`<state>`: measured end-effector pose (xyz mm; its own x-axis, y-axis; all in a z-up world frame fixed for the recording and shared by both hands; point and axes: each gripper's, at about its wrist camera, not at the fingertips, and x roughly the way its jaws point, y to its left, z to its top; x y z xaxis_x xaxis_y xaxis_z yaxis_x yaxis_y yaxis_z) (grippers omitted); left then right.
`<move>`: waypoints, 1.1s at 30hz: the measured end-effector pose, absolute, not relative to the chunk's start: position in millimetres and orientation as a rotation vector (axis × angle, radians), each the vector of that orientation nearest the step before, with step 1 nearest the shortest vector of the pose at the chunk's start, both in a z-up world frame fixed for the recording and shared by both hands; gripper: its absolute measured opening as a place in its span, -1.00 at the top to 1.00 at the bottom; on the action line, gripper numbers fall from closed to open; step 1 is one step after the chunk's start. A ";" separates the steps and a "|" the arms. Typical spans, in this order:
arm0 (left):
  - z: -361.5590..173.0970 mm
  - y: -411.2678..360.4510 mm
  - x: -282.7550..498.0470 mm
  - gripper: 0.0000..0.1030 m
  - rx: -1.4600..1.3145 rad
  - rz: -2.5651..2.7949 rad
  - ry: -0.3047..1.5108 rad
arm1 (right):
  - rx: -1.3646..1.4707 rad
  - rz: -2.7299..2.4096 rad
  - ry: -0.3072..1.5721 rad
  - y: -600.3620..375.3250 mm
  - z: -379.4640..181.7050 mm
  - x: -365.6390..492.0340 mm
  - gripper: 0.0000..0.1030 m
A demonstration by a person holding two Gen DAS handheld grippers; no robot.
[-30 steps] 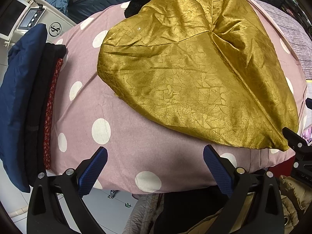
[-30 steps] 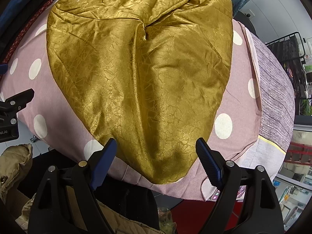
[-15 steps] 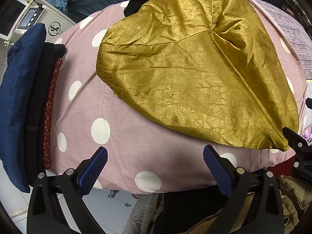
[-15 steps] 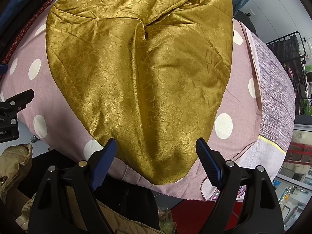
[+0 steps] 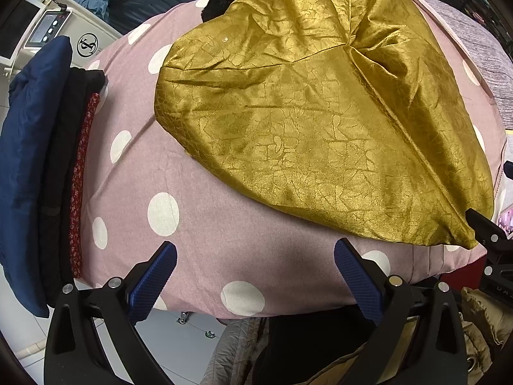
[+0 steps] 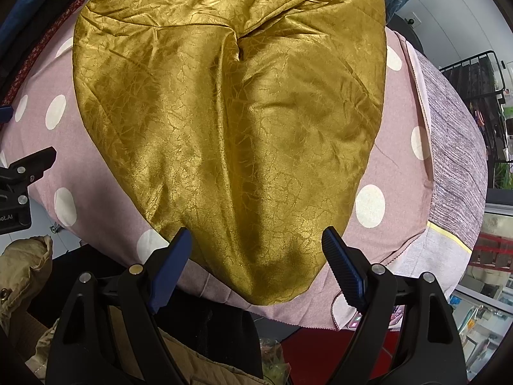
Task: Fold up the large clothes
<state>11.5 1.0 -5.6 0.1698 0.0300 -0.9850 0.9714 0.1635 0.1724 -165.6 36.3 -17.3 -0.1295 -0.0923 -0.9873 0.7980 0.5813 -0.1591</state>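
From the left wrist camera, the left gripper (image 5: 255, 276) hangs at the near edge of the bed with its two blue-padded fingers (image 5: 152, 279) spread wide. Nothing lies between them; they hover over the pink polka-dot bedspread (image 5: 205, 199) without touching any cloth. The gold garment (image 5: 320, 122) lies spread on the bedspread, to the right and farther away, its near hem well apart from the left pad and just beyond the right one. Its far part is bunched into folds. At the left edge of the bed stands a stack of folded clothes (image 5: 41, 160): dark blue, black and a red patterned piece. A white machine (image 5: 64, 29) with a small screen sits at the far left. Part of the right gripper shows at the right border.

From the right wrist camera, the right gripper (image 6: 256, 266) is likewise wide open and holds nothing. Its fingers (image 6: 344, 271) frame the near tip of the gold garment (image 6: 231, 122), which reaches the near edge of the bedspread (image 6: 400, 166) between them; whether the pads touch the fabric cannot be told. A grey striped sheet (image 6: 455, 147) covers the bed's right side. A black metal rack (image 6: 481, 89) stands at the far right.
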 end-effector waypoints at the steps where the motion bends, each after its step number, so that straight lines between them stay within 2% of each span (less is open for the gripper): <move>1: -6.3 0.8 11.8 -0.88 1.176 -0.953 1.169 | 0.625 -0.855 1.514 35.5 -17.5 -165.4 -0.60; 10: -4.1 -0.8 24.1 -0.88 1.087 -0.948 1.156 | 0.656 -0.865 1.380 9.4 -9.8 -165.4 -0.60; 18: -5.9 0.9 48.9 -0.88 0.967 -0.910 1.255 | 0.718 -0.725 1.264 -45.0 -21.2 -134.2 -0.60; 26: -7.5 17.0 65.0 -0.88 0.905 -0.812 1.299 | 0.775 -0.645 1.208 -123.1 -69.5 -79.8 -0.60; 31: -7.0 40.0 70.9 -0.88 0.873 -0.740 1.323 | 0.922 -0.647 1.199 -161.7 -113.7 -69.2 -0.60; 32: -7.1 43.8 72.6 -0.88 0.867 -0.729 1.327 | 0.945 -0.639 1.204 -164.4 -119.2 -67.2 -0.47; 33: -7.2 49.6 74.6 -0.88 0.859 -0.713 1.334 | 0.957 -0.627 1.203 -165.3 -121.7 -65.1 -0.07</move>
